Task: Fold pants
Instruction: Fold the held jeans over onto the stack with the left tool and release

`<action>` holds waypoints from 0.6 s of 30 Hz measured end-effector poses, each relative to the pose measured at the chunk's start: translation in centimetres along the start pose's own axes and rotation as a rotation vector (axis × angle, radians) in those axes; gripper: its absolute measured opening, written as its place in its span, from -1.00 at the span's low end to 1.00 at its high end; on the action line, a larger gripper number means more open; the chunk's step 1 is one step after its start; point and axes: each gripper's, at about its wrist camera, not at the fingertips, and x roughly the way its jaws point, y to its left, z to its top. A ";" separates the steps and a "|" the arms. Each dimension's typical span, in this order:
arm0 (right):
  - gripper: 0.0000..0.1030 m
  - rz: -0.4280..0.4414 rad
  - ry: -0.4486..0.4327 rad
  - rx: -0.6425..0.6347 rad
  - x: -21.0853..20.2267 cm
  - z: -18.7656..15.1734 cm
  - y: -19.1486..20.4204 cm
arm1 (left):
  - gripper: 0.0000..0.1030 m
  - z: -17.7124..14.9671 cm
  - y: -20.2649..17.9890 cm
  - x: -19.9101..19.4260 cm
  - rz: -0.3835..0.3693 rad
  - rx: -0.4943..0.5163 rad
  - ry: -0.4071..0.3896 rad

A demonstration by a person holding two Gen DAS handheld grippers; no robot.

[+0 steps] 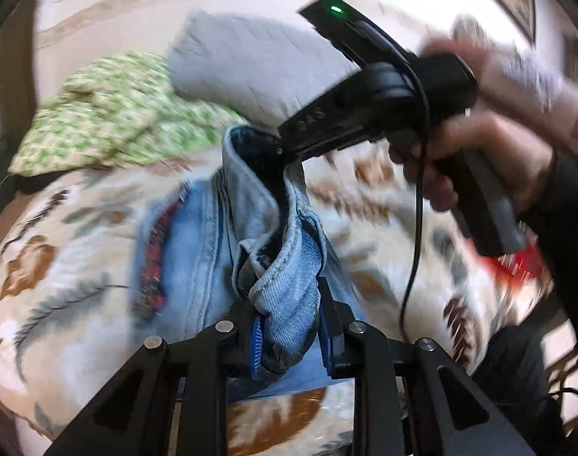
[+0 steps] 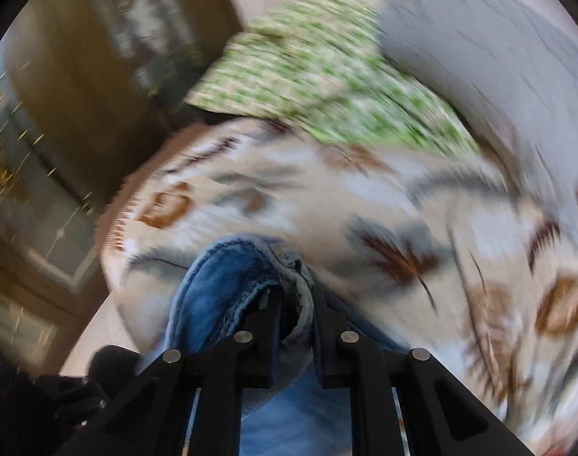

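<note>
Both grippers pinching the jeans

Left gripper [image 1: 289, 326] and right gripper [image 2: 294, 323] each have jaws clamped on denim of the pants [image 1: 213, 235], stretched between them above the bed [image 1: 61, 266].

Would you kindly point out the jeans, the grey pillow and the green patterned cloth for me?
jeans [image 1: 285, 296]: left wrist view, denim edge pinched in the left tool.
grey pillow [image 1: 251, 64]: left wrist view, middle of its front face.
green patterned cloth [image 2: 319, 72]: right wrist view, centre of the crumpled fabric.
</note>
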 end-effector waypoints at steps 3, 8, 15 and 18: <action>-0.73 -0.039 0.067 0.101 3.0 -3.4 -5.1 | -0.53 -1.4 -1.8 4.5 0.001 0.050 0.126; -0.76 0.071 0.051 0.285 6.6 -8.4 -10.9 | -0.53 -2.5 -2.8 6.5 0.028 0.095 0.150; -0.70 0.044 0.025 0.251 6.1 -8.4 -10.3 | -0.45 -2.1 -2.5 7.3 0.033 0.095 0.164; -0.28 -0.026 0.001 0.217 5.3 -8.2 -9.2 | -0.39 -2.3 -2.0 7.4 0.019 0.063 0.168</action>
